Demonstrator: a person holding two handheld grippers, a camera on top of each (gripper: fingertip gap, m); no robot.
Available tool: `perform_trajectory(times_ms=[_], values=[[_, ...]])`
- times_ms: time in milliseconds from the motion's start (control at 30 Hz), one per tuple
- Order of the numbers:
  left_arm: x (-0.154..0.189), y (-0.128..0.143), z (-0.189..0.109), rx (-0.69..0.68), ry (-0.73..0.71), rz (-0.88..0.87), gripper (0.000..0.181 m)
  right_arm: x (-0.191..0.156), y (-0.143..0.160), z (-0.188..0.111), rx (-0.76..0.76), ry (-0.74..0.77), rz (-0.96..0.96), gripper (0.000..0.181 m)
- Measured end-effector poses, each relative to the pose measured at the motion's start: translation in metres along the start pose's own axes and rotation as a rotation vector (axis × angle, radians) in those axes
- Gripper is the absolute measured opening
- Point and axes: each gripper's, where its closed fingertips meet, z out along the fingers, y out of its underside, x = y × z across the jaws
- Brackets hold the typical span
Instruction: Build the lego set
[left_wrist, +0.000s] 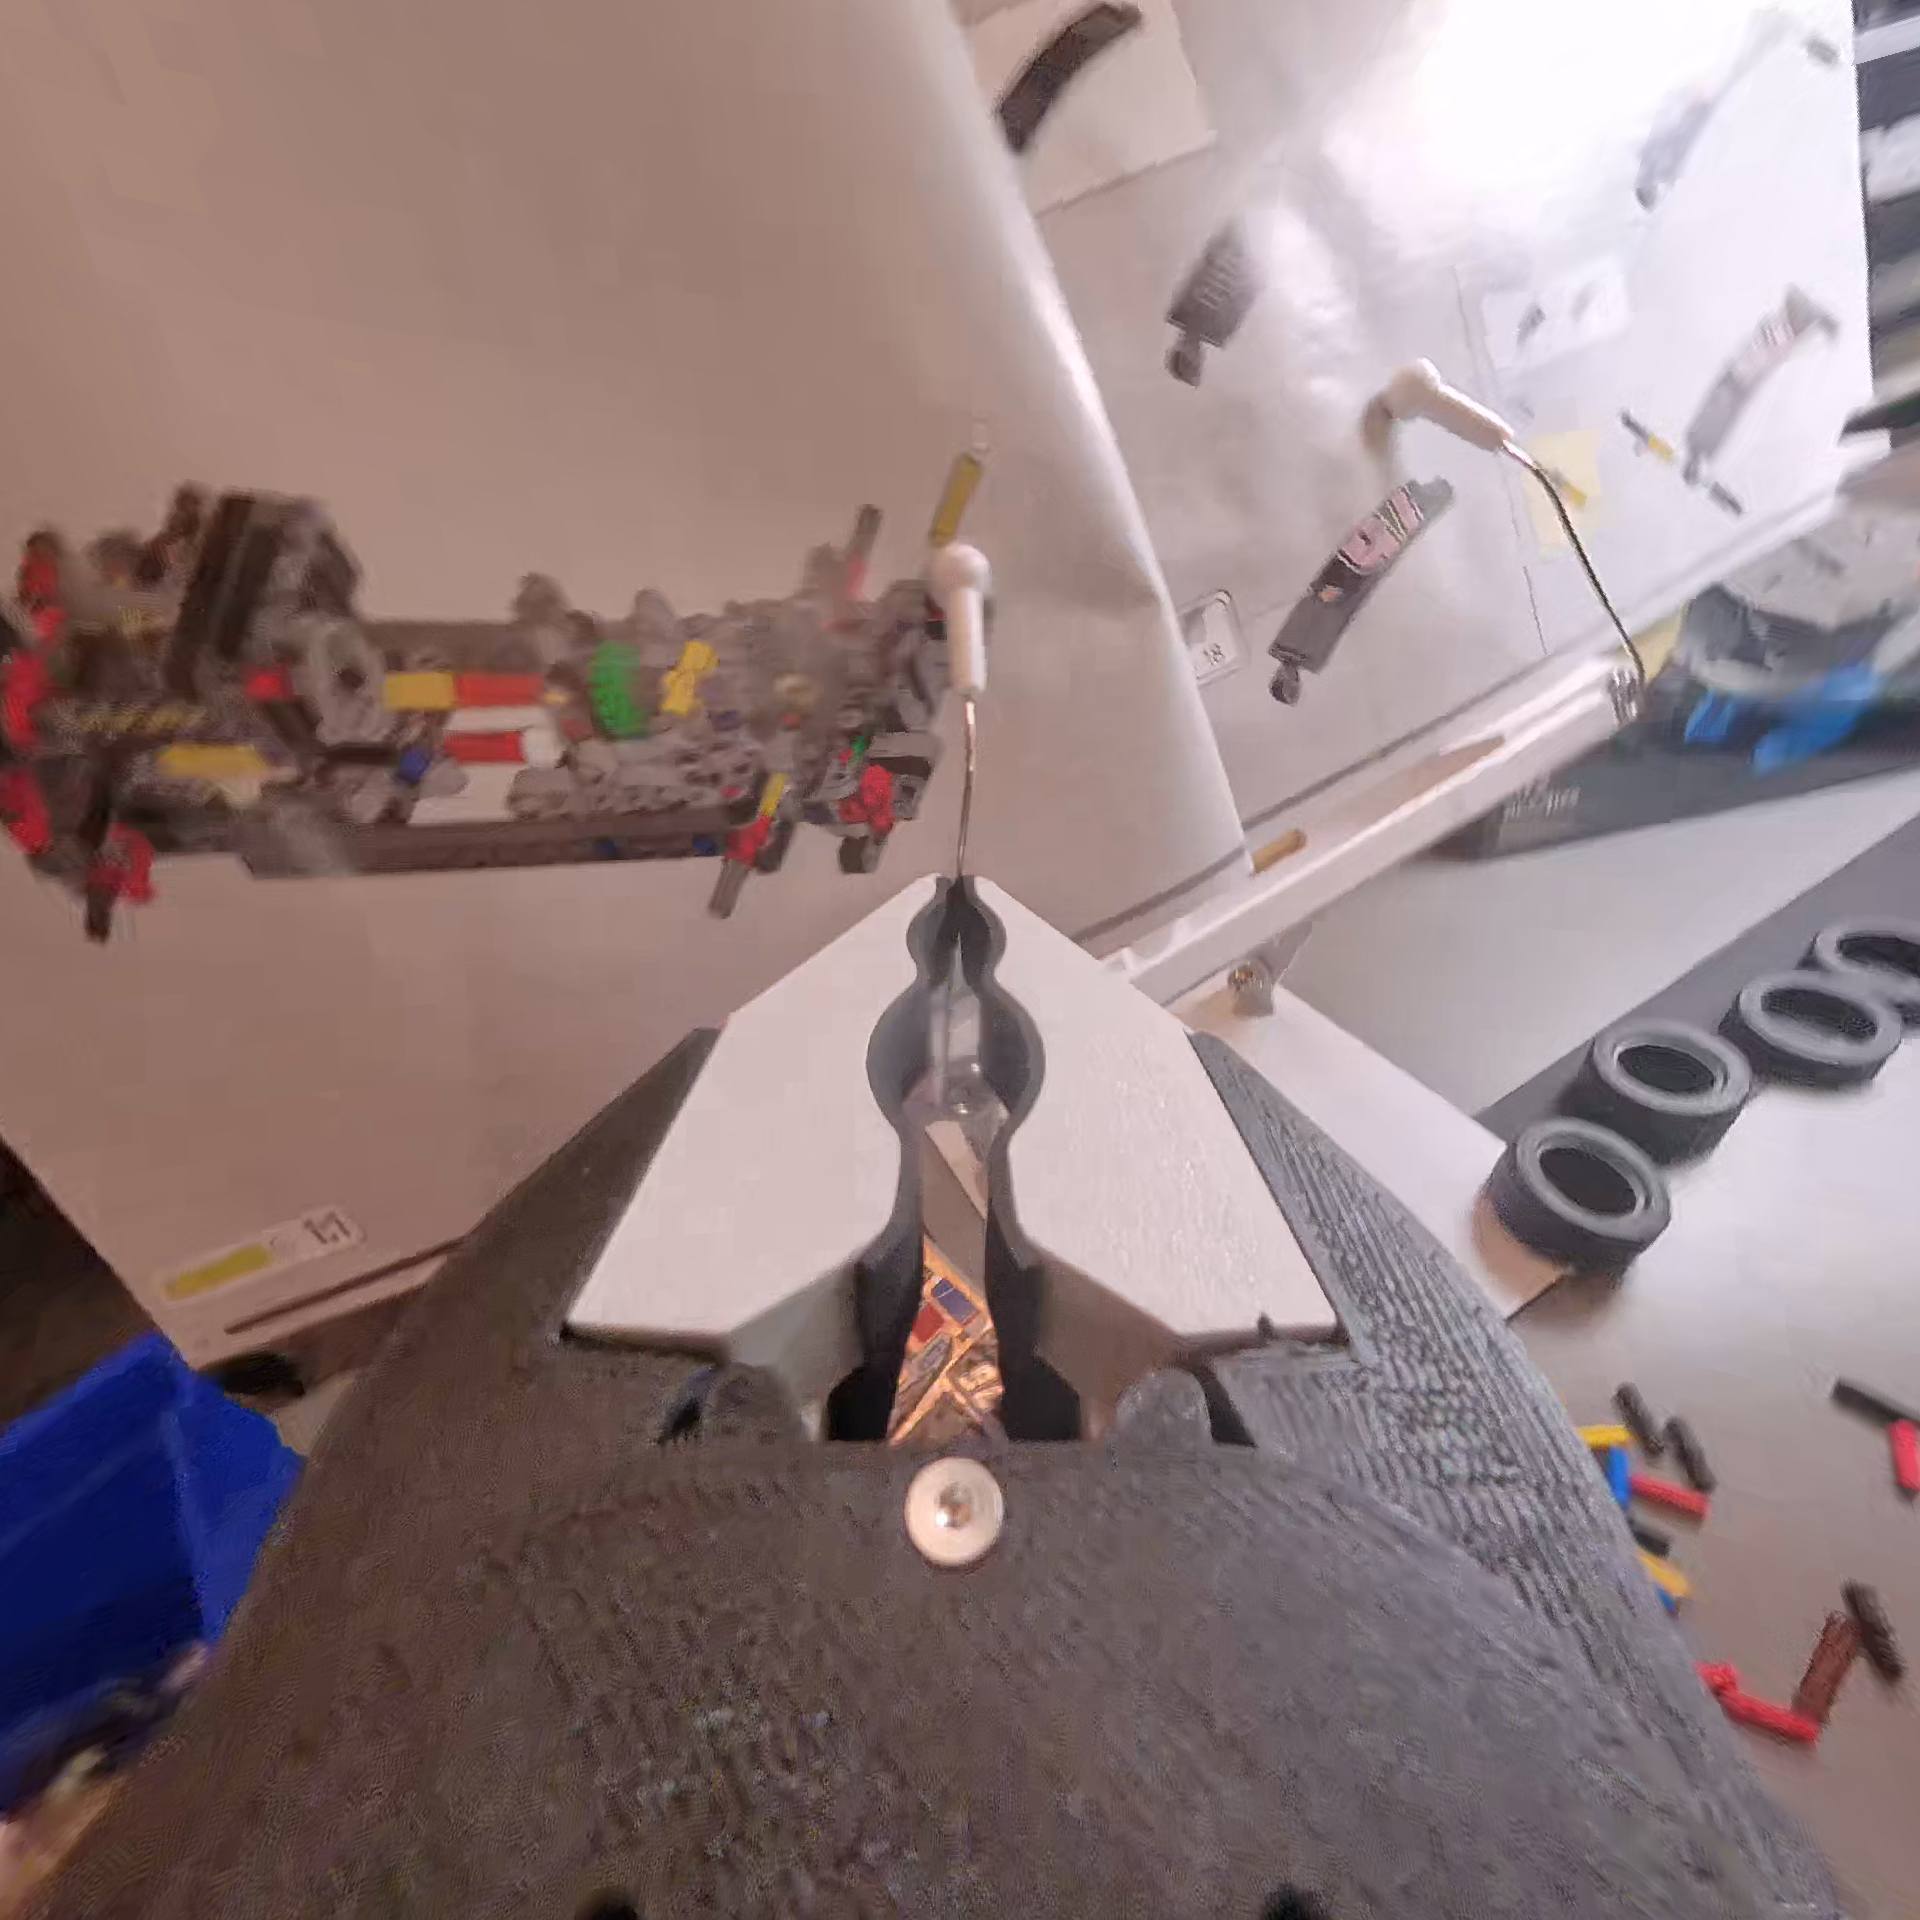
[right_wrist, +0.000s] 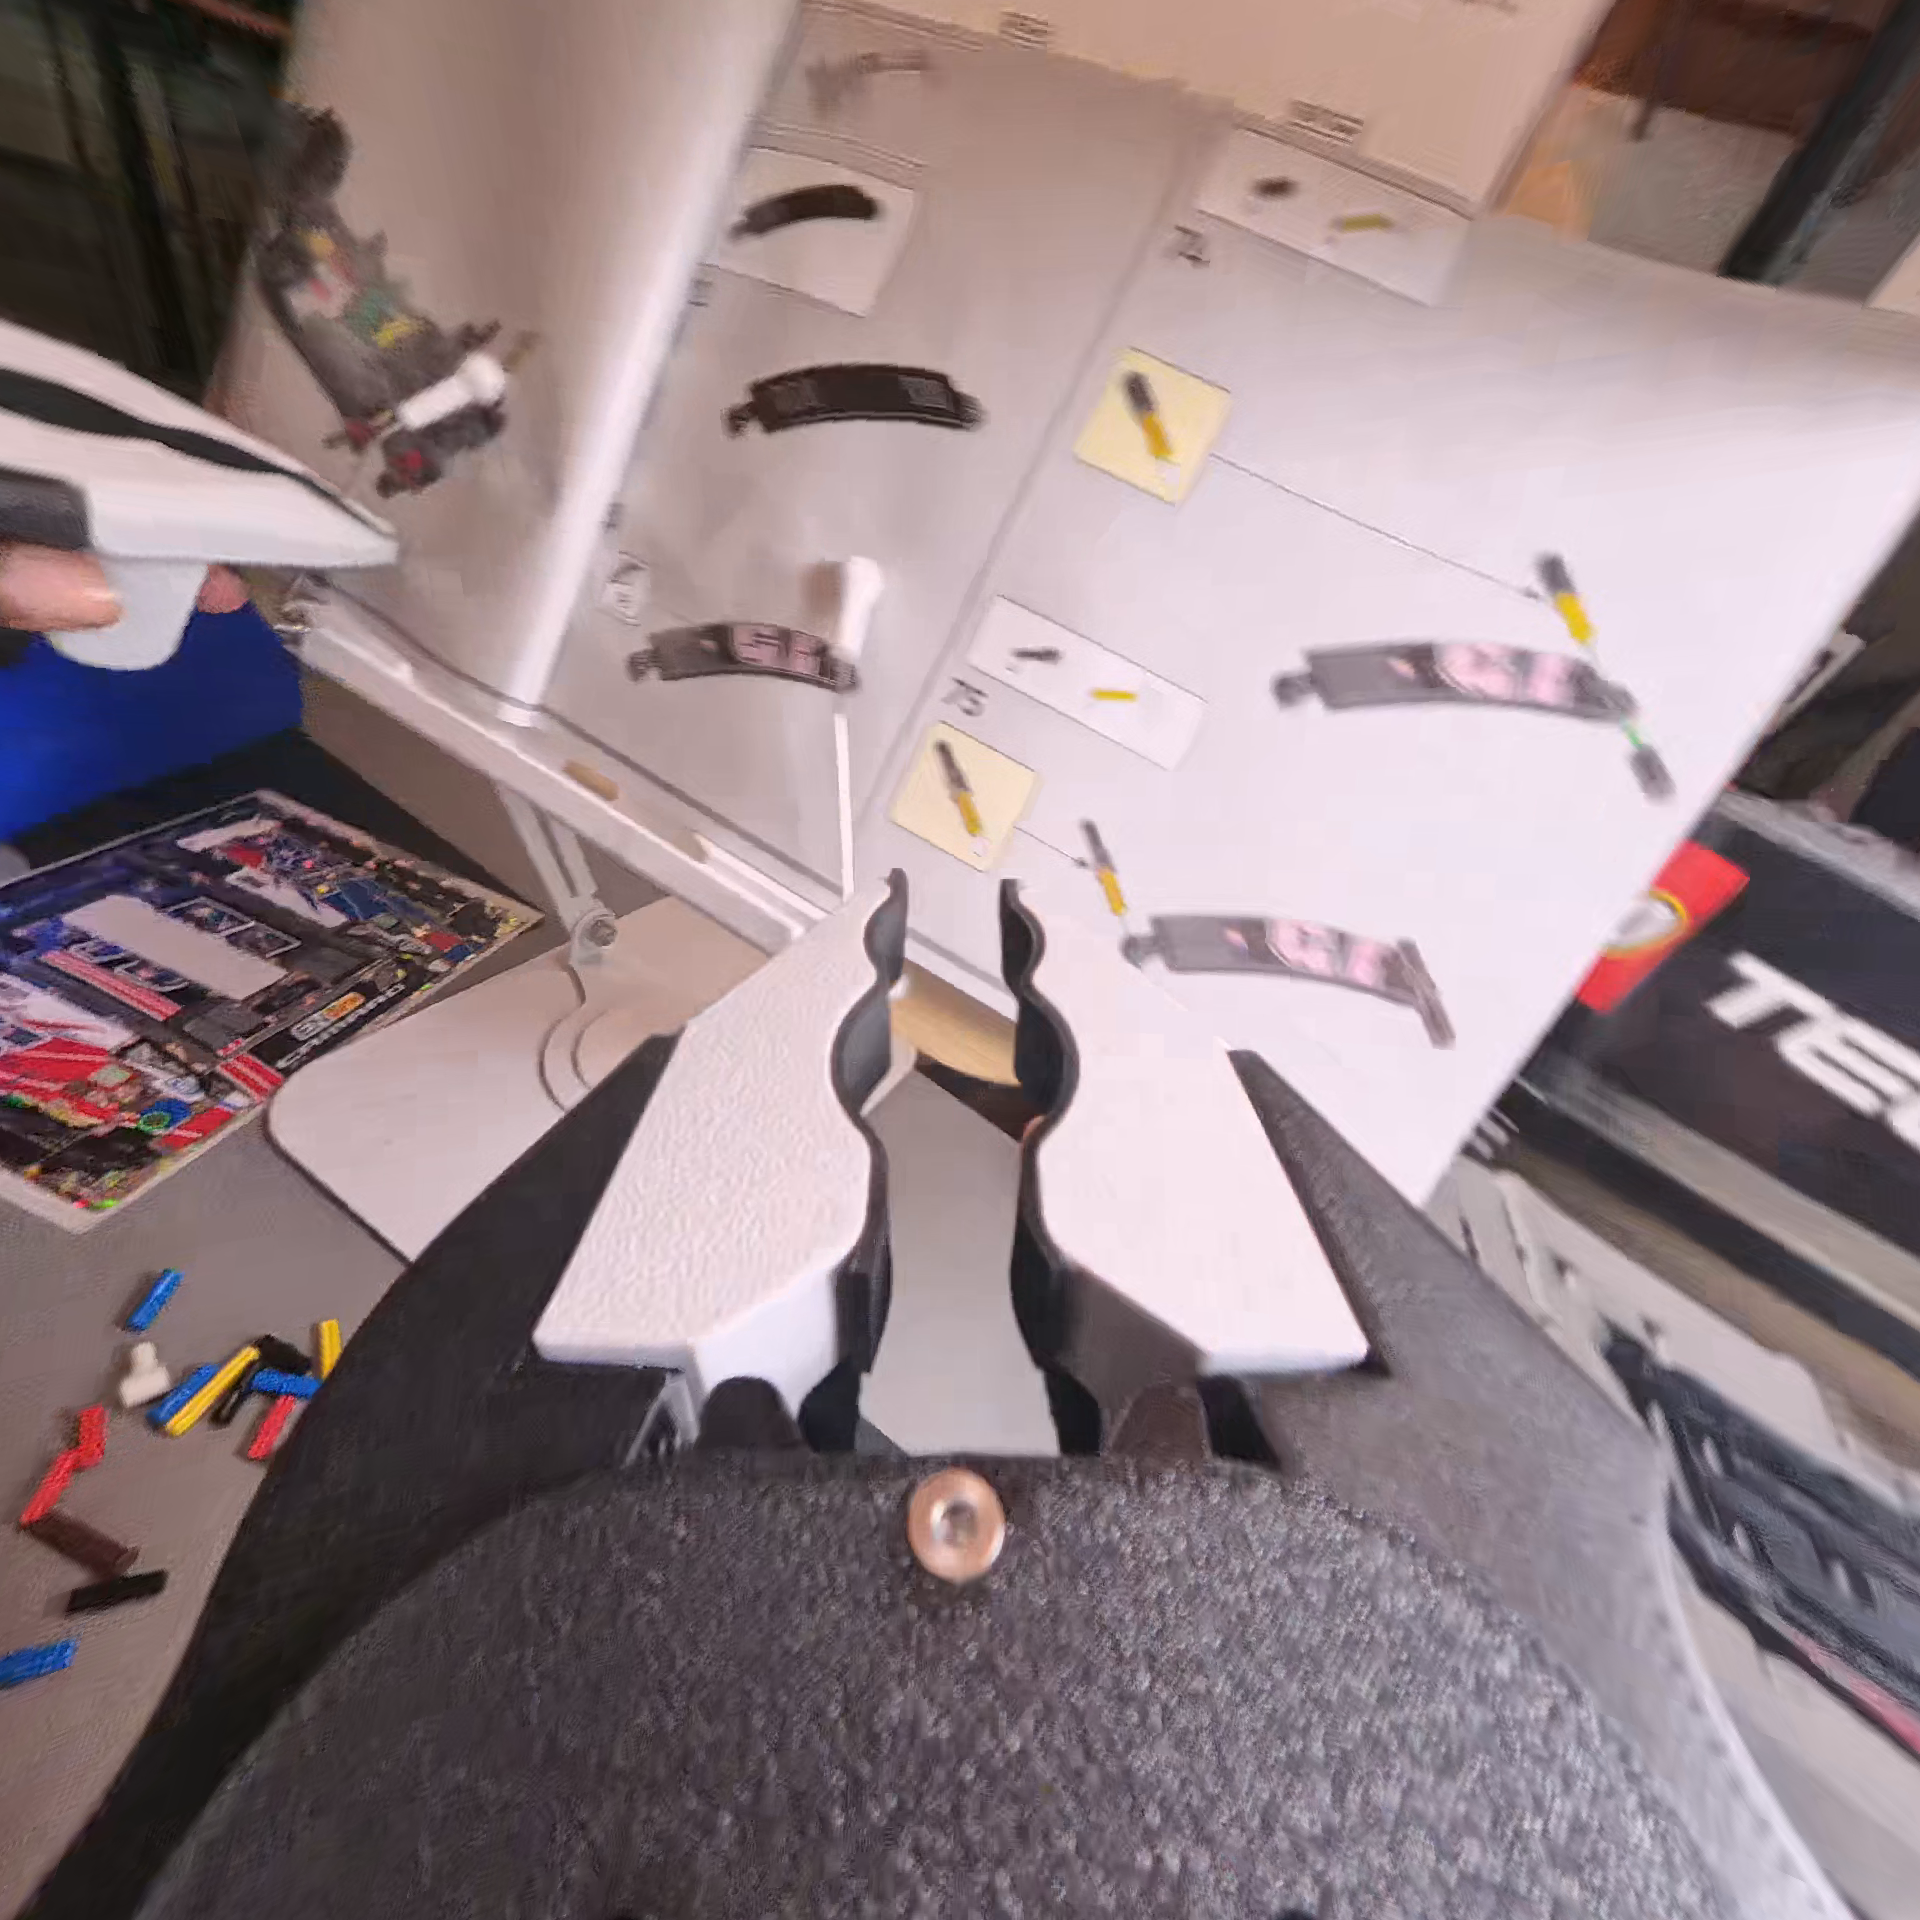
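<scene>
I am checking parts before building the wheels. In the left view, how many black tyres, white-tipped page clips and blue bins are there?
Black tyres: 4
White-tipped page clips: 2
Blue bins: 1
Total: 7

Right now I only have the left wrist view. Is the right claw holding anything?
Observer: No, the right claw is open and empty, in front of the instruction booklet.
Operator: My left claw is shut on the page-holder wire. What lies beside the stand?
Observer: A colourful printed sheet lies flat on the table.
Operator: Any white pieces loose?
Observer: One small white piece among the loose pieces.
</scene>
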Motion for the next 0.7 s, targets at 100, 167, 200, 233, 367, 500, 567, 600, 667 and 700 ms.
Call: perform_trajectory(times_ms=[100,167,200,233,367,500,567,600,667,700], values=[[-0.019,0.006,-0.008,0.068,-0.015,-0.318,0.0,-0.028,-0.012,0.031,-0.07,-0.024,-0.119,0.036],[-0.028,0.017,-0.016,0.104,-0.026,-0.504,0.002,-0.02,-0.009,0.051,-0.134,0.069,-0.188,0.012],[-0.029,0.024,-0.02,0.118,-0.026,-0.59,0.004,-0.021,-0.006,0.056,-0.149,0.06,-0.187,0.001],[-0.029,0.032,-0.023,0.123,-0.018,-0.671,0.006,-0.021,-0.005,0.057,-0.144,0.047,-0.162,0.002],[-0.02,0.046,-0.03,0.13,0.06,-0.886,0.012,0.011,0.017,0.031,-0.087,0.179,0.191,0.007],[-0.008,0.049,-0.037,0.061,0.127,-0.939,0.019,0.01,0.046,0.016,-0.048,0.07,0.55,0.011],[-0.001,0.044,-0.047,0.075,0.172,-0.947,0.022,0.007,0.05,0.007,-0.057,0.036,0.645,0.02],[0.003,0.039,-0.054,0.085,0.191,-0.913,0.024,0.011,0.051,0.0,-0.064,0.052,0.638,0.028],[0.009,0.027,-0.069,0.103,0.202,-0.752,0.024,0.025,0.048,-0.018,-0.075,0.101,0.562,0.04],[0.011,0.022,-0.074,0.105,0.192,-0.644,0.023,0.036,0.042,-0.024,-0.073,0.149,0.478,0.046]])
